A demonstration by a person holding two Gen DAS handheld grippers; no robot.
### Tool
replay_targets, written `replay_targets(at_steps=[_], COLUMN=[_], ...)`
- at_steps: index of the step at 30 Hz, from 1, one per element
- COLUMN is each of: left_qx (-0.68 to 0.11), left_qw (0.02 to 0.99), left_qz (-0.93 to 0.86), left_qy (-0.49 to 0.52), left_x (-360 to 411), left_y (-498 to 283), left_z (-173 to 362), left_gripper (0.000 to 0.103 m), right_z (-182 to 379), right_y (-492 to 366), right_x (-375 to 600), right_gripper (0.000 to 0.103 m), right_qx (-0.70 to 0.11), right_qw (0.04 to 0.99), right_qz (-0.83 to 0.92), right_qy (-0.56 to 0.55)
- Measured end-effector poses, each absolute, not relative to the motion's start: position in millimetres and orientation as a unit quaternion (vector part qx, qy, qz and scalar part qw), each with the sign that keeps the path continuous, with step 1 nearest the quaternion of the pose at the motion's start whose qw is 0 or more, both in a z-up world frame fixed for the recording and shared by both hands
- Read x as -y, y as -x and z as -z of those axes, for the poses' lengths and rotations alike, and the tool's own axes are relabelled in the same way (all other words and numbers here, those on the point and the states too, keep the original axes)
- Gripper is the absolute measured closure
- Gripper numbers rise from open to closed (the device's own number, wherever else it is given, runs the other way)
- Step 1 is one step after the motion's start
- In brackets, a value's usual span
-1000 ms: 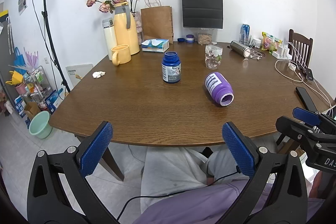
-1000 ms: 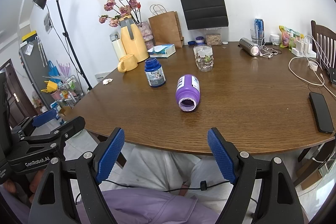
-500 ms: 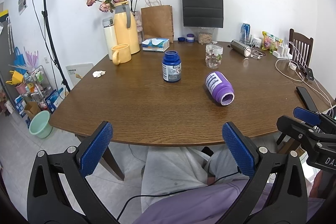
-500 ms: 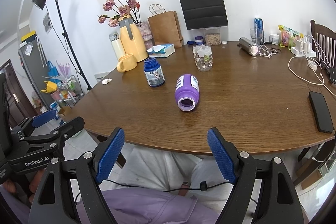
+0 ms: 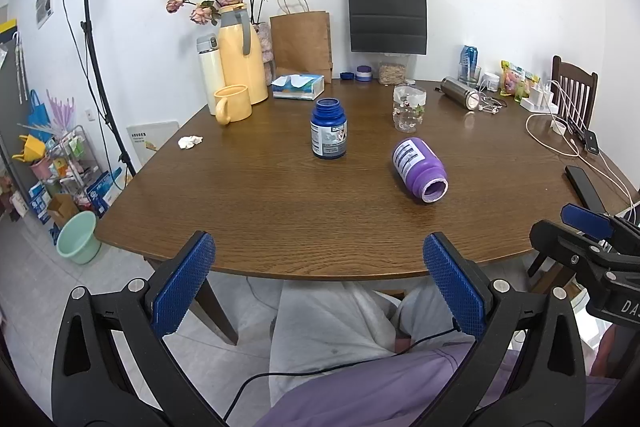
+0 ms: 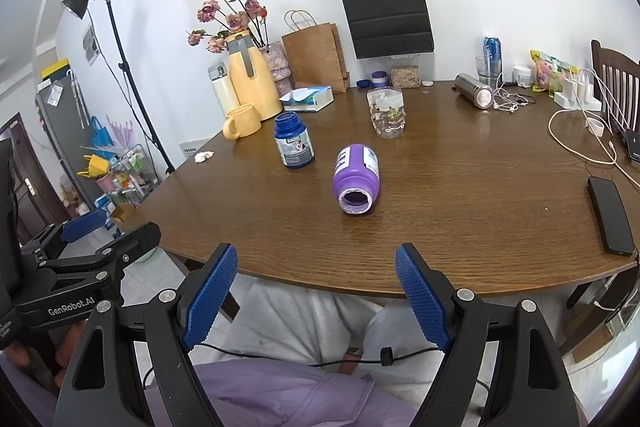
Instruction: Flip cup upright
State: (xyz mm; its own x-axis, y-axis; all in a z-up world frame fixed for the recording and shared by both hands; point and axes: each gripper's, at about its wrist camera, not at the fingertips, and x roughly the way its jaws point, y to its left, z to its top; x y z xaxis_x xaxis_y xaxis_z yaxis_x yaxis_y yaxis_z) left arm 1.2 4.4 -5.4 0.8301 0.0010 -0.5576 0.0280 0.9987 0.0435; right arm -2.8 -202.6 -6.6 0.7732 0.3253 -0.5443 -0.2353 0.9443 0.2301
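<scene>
A purple cup-like bottle (image 5: 419, 164) lies on its side on the brown table (image 5: 260, 211), open mouth toward me; it also shows in the right wrist view (image 6: 356, 179). A blue bottle (image 5: 328, 134) stands upright to its left, also in the right wrist view (image 6: 293, 146). My left gripper (image 5: 318, 283) is open and empty, held off the table's near edge. My right gripper (image 6: 316, 291) is open and empty, also short of the near edge, roughly in line with the purple bottle.
A clear jar (image 5: 408, 108), yellow mug (image 5: 232, 103), yellow jug (image 5: 240, 63), tissue box (image 5: 298, 87) and paper bags (image 5: 302, 43) stand at the back. A phone (image 6: 610, 215), cables (image 6: 580, 143) and a steel flask (image 6: 474, 94) lie at the right.
Almost nothing: the right wrist view has shifted very slightly, so the bottles sit a touch further left in it. Both grippers stay open.
</scene>
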Motion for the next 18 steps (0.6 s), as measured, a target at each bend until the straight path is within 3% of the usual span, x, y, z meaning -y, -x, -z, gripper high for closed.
replay_targets(at_steps=[18], left_qx=[-0.290], left_qw=[0.957], left_qz=[0.007], left_qy=[-0.028], left_x=[-2.1], left_y=[0.5], left_z=[3.1], left_gripper=[0.000], right_z=[5.4], right_y=[4.0], right_x=[204.5], right_gripper=[0.018], right_qx=[-0.300], right_qw=[0.939], right_qz=[-0.148], right_qy=[-0.079])
